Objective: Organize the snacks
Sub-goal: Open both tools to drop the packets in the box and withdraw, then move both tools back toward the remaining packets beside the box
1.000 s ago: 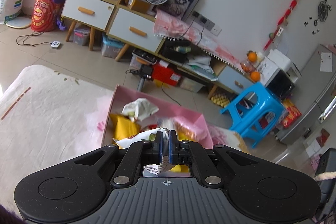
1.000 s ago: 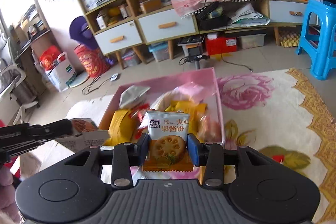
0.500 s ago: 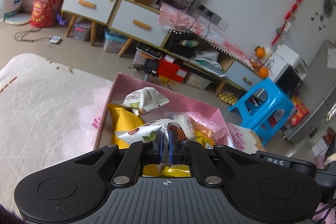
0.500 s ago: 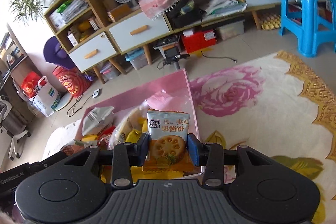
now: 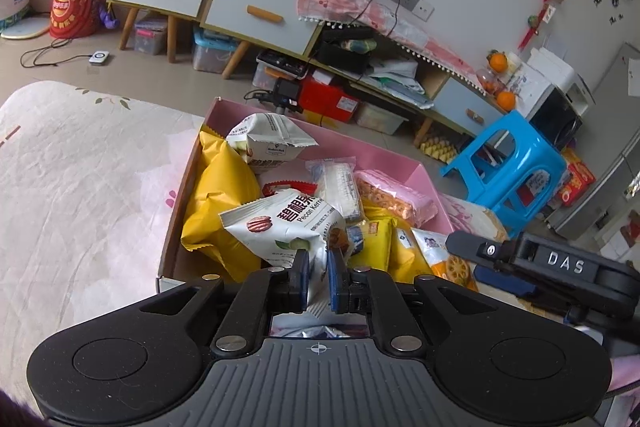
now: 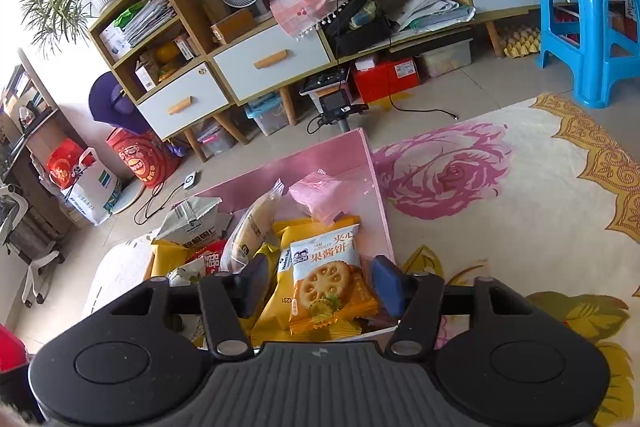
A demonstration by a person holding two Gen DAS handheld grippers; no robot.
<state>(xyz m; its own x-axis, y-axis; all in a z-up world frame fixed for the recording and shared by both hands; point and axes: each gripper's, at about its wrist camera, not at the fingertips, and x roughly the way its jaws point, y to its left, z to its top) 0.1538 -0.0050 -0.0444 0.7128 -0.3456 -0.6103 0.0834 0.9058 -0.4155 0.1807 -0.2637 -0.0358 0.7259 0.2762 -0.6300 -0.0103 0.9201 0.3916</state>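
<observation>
Left gripper [image 5: 317,277] pinches white pecan packet [image 5: 286,227] over crammed pink cardboard box [image 5: 188,171]; right gripper [image 6: 320,281] spread wide around jam biscuit packet [image 6: 326,267], floral cloth [image 6: 500,211] beside the box's right wall.

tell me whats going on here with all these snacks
A person with tongs in each hand is sorting snack packs into a pink box on a cloth-covered surface. The left tongs are shut on a white pecan bag, held over the pile in the box. The right tongs are open, with a biscuit pack lying between the fingers on top of the other snacks at the box's near right corner, no pad touching it.
</observation>
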